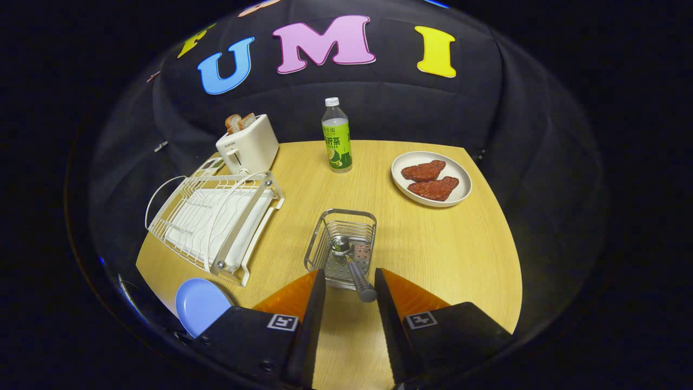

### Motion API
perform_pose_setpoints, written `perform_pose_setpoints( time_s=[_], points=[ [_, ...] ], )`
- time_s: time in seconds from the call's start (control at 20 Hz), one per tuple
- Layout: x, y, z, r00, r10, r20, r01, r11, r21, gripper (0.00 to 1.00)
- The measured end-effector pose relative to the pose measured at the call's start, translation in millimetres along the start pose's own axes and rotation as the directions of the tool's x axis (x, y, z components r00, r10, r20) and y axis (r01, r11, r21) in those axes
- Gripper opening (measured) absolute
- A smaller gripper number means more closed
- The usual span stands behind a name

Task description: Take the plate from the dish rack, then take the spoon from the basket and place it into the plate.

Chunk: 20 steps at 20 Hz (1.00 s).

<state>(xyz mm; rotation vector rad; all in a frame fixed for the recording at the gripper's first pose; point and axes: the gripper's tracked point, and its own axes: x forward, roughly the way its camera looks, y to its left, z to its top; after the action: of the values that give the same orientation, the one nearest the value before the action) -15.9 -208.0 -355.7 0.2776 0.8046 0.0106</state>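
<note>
A metal spoon (355, 271) lies in the wire basket (346, 213), bowl down inside and handle sticking out over the near rim. My gripper (349, 273) is open just in front of the basket. The handle's end sits between the fingertips, close to the right finger (385, 292), and the left finger is apart from it. A blue plate (197, 304) lies flat on the wooden table (444, 254), beside the left finger and in front of the white dish rack (216, 222). The rack holds nothing.
Behind the rack stands a white toaster (249, 147) with bread slices in it. A green-labelled bottle (336, 138) stands at the table's back middle. A white plate (431, 179) with two brown food pieces sits at the back right.
</note>
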Motion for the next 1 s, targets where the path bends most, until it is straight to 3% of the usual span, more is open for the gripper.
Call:
perform_pose_setpoints(
  time_s=[0.05,0.15,0.2,0.5,0.75,1.0],
  points=[
    [3.2,-1.9,-3.4,1.0,-0.003,-0.018,0.003,1.0,-0.003,0.52],
    [5.3,-1.6,-4.5,1.0,-0.001,-0.019,0.001,1.0,0.012,0.25],
    [4.2,-1.1,-4.1,1.0,0.002,-0.021,-0.002,1.0,0.021,0.17],
    [-23.2,-10.7,8.6,1.0,-0.024,0.003,0.024,0.999,0.04,0.14],
    [-84.4,-1.8,37.1,0.996,-0.02,0.092,0.017,1.0,0.025,0.14],
    [-152.8,55.9,57.7,0.978,0.085,0.188,-0.086,0.996,-0.004,0.14]
  ],
)
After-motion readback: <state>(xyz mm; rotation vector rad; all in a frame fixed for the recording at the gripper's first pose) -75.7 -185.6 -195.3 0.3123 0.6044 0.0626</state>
